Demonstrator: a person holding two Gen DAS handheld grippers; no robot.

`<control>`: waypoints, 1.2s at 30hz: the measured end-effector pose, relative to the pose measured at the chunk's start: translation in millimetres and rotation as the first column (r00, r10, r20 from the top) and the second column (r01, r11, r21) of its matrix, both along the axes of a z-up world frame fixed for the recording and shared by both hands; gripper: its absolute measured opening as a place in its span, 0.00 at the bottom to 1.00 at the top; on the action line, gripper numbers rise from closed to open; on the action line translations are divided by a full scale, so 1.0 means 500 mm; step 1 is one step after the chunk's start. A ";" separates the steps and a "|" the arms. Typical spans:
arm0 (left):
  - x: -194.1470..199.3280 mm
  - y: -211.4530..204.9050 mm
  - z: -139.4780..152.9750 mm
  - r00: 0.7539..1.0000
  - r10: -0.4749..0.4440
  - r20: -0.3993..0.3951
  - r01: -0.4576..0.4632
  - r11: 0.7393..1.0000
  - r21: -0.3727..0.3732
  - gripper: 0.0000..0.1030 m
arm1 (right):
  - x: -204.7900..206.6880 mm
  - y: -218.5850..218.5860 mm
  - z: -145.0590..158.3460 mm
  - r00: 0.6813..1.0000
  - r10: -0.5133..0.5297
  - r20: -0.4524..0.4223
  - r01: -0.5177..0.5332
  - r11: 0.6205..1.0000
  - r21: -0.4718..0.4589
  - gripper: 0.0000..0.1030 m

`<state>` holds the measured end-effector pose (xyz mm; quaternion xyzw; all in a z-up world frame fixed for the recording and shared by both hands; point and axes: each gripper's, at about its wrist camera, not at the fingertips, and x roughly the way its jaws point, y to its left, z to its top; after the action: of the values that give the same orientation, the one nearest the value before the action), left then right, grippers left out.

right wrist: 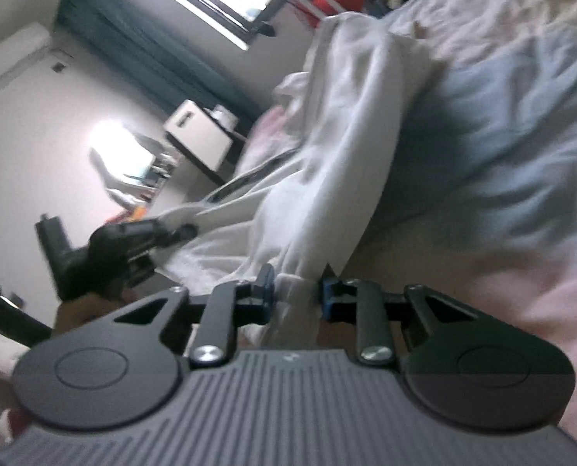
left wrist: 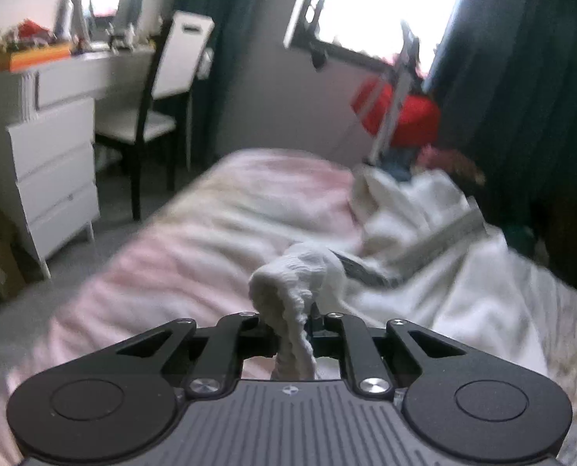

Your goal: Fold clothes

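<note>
Gripping from both ends: left gripper (left wrist: 290, 330) clenched on a bunched fold of the crumpled white cloth garment (left wrist: 424, 209); right gripper (right wrist: 296, 295) likewise, fabric between its fingertips, above the pink-striped bedsheet (left wrist: 211, 213).

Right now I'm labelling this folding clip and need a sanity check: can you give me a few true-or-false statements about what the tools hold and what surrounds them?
1. The left tool is shut on the white garment. True.
2. The right tool is open and holds nothing. False: it grips a bunch of the same white fabric.
3. The garment lies folded flat on the floor. False: it is stretched, crumpled, over the bed.
4. A white chair stands at the desk. True.
5. The curtains are yellow. False: they are dark teal.
</note>
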<state>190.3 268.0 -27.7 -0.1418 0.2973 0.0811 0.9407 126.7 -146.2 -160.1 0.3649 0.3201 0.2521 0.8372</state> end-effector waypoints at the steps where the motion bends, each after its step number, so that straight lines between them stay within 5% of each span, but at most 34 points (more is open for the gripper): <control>1: 0.012 0.024 0.017 1.000 0.014 0.013 -0.014 1.000 0.011 0.13 | 0.000 0.020 0.005 1.000 0.011 0.013 -0.011 1.000 0.006 0.24; 9: 0.155 0.248 0.081 0.986 0.168 0.021 -0.169 0.969 0.180 0.13 | 0.087 0.324 -0.012 0.976 0.204 0.071 -0.209 0.976 0.069 0.24; 12: 0.213 0.323 0.053 0.982 0.189 -0.023 -0.178 0.957 0.230 0.13 | 0.133 0.417 -0.049 0.968 0.249 0.043 -0.252 0.963 0.094 0.24; 16: 0.262 0.365 -0.008 0.980 0.188 -0.065 -0.172 0.966 0.192 0.15 | 0.181 0.472 -0.095 0.963 0.267 -0.032 -0.264 0.961 0.082 0.25; 18: 0.263 0.367 -0.022 0.980 0.190 -0.068 -0.174 0.967 0.185 0.20 | 0.192 0.474 -0.102 0.960 0.277 -0.049 -0.274 0.960 0.064 0.27; 21: 0.255 0.360 -0.035 0.980 0.186 -0.063 -0.171 0.966 0.197 0.38 | 0.185 0.476 -0.092 0.954 0.294 -0.061 -0.293 0.956 0.023 0.42; 23: 0.239 0.343 -0.030 0.983 0.173 -0.059 -0.159 0.967 0.199 0.52 | 0.179 0.471 -0.070 0.950 0.309 -0.054 -0.310 0.951 -0.009 0.70; 25: 0.216 0.318 -0.017 0.986 0.159 -0.051 -0.145 0.969 0.201 0.65 | 0.159 0.459 -0.039 0.952 0.305 -0.014 -0.305 0.951 -0.055 0.87; 31: 0.102 0.182 0.053 0.998 0.038 0.041 -0.047 0.970 0.240 0.82 | 0.073 0.366 0.055 0.964 0.250 0.096 -0.230 0.956 -0.184 0.87; 36: 0.010 0.040 0.102 0.996 -0.028 0.084 0.009 0.976 0.218 0.88 | 0.005 0.225 0.148 0.961 0.160 0.226 -0.089 0.951 -0.297 0.87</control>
<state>195.1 287.8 23.4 -0.0387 0.2467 0.0979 0.9633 129.3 -33.7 -86.1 0.1853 0.2685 0.2997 0.8965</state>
